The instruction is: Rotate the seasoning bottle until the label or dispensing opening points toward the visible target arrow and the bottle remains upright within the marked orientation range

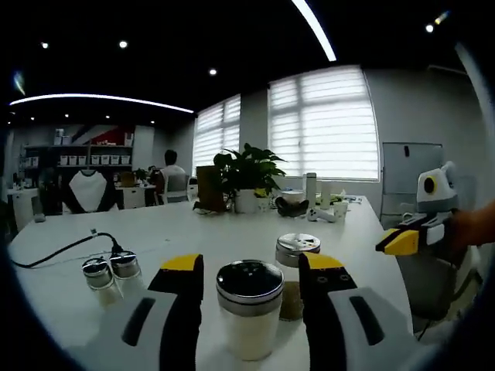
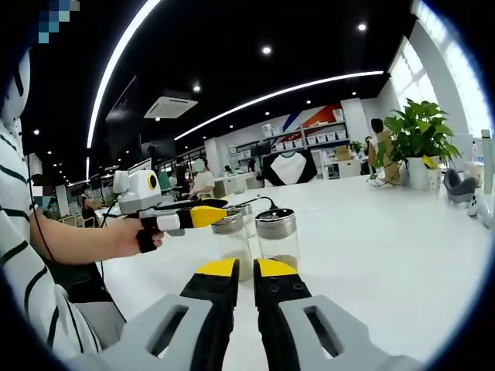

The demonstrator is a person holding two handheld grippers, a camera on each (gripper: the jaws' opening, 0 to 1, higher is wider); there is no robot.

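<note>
Nearest item, left gripper view: seasoning bottle (image 1: pixel 249 309), upright on the white table (image 1: pixel 193 232), dark round lid with chrome rim, pale contents, standing between the yellow-tipped jaws of the left gripper (image 1: pixel 251 272). Jaws spread wide, one on each side of the lid; whether they touch it cannot be told.
Second jar (image 1: pixel 296 270): just behind the bottle, silver lid, brownish contents.
Two small shakers (image 1: pixel 112 274): side by side, to the left, near a black cable (image 1: pixel 69 247).
Potted plant (image 1: pixel 246 174): far end of the table.
Right gripper (image 2: pixel 238 268): in the right gripper view, jaws nearly together, holding nothing, hovering over bare tabletop, short of the jars.
Same view: a hand (image 2: pixel 143 232) on a striped-sleeved arm holds the left gripper at the jars.
</note>
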